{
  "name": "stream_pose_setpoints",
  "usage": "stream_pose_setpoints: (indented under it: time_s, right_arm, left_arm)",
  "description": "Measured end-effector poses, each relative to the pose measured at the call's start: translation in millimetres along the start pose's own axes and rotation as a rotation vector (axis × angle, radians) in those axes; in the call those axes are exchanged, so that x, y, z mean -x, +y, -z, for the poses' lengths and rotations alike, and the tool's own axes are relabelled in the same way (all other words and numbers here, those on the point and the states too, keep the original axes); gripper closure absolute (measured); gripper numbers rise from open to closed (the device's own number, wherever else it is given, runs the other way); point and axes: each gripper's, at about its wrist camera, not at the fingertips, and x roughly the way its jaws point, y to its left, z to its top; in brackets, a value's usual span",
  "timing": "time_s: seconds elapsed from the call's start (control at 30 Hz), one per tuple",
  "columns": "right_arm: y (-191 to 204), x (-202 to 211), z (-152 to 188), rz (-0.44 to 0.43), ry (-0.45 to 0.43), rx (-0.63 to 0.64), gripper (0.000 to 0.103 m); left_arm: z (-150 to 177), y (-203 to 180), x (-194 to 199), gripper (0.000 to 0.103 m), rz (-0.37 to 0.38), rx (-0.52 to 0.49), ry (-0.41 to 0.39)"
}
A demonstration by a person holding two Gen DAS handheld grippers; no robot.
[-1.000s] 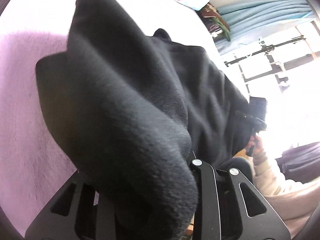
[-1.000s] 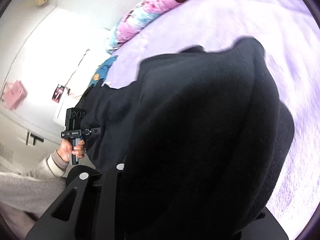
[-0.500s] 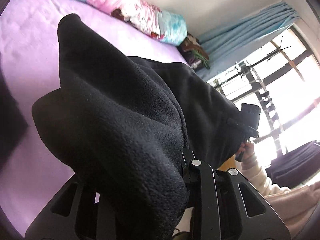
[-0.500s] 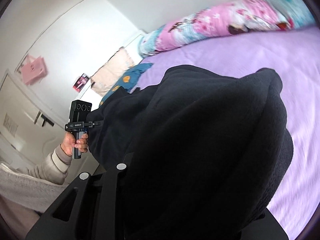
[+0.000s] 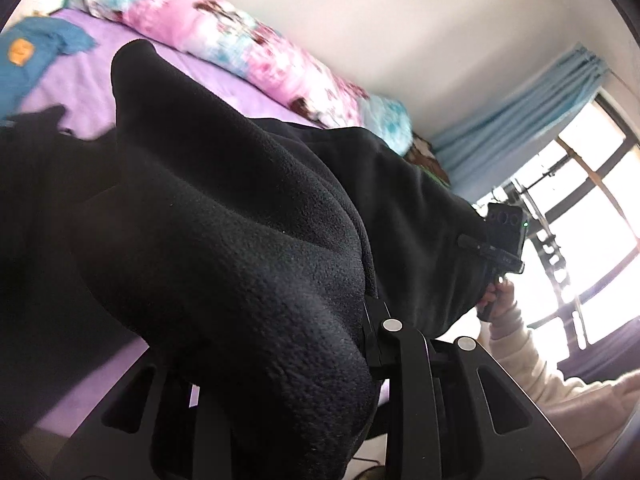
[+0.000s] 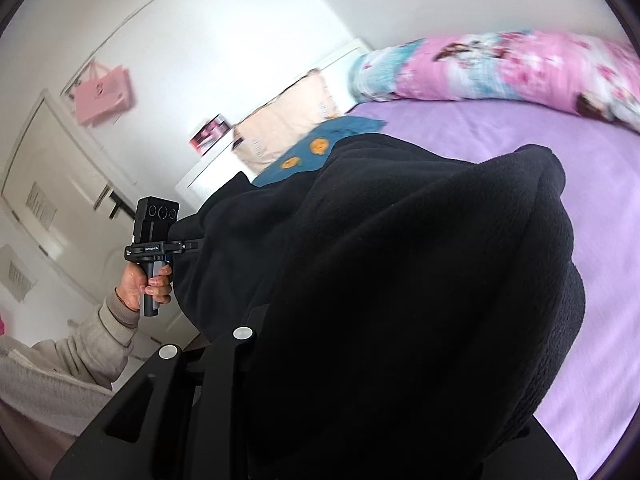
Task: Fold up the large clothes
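Left gripper [image 5: 280, 360]: its jaws are standing only a narrow way apart and are pinching a thick fold of the black fleece garment [image 5: 248, 248]; the fingertips themselves are buried under the cloth.
Left gripper, far view: from the right wrist camera it is appearing side-on [image 6: 182, 246], with the edge of the fleece running straight out of its front.
Left hand [image 6: 142, 282]: it is wrapping the upright handle below the gripper body; a pale sleeve [image 6: 86, 344] is trailing back toward the lower left corner.
Right gripper [image 6: 340, 360]: its jaws are likewise set narrowly and are clamping a bunched fold of the same garment [image 6: 420, 288], which is hiding the tips.
Right gripper, far view: from the left wrist camera it is showing at the far end of the cloth [image 5: 480, 246], black fleece hanging from it.
Right hand [image 5: 498, 292]: it is gripping the handle from beneath, a cream sleeve [image 5: 520, 344] sloping down to the right.
Garment position: it is hanging stretched between the two grippers, lifted off the purple bedsheet [image 6: 520, 132]; a lower part is draping toward the bed at the left of the left wrist view.
Surroundings: a pink-and-blue patterned bolster [image 5: 248, 52] is lying along the far edge of the bed, and a blue cloth [image 6: 320, 144] is lying near its corner.
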Motion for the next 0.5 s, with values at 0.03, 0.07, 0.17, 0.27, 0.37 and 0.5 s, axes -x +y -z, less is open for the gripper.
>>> stream_pose_setpoints:
  time_s: [0.03, 0.07, 0.17, 0.27, 0.37, 0.5]
  right_arm:
    - [8, -16, -13, -0.014, 0.01, 0.015, 0.077]
    - [13, -28, -22, -0.023, 0.019, 0.025, 0.077]
    - [33, -75, -61, -0.058, 0.05, 0.062, 0.077]
    - [49, -121, -92, -0.091, 0.081, 0.092, 0.077]
    - [66, -172, -118, -0.127, 0.114, 0.123, 0.077]
    - [89, -242, -143, -0.178, 0.159, 0.152, 0.077]
  left_arm:
    - [0, 8, 10, 0.078, -0.011, 0.006, -0.014]
    - [-2, 16, 24, 0.078, -0.021, 0.014, -0.031]
    - [-11, 44, 67, 0.078, -0.059, 0.042, -0.081]
    - [-17, 69, 105, 0.078, -0.096, 0.069, -0.123]
    - [-18, 96, 137, 0.078, -0.139, 0.105, -0.164]
    - [-9, 136, 177, 0.078, -0.191, 0.16, -0.207]
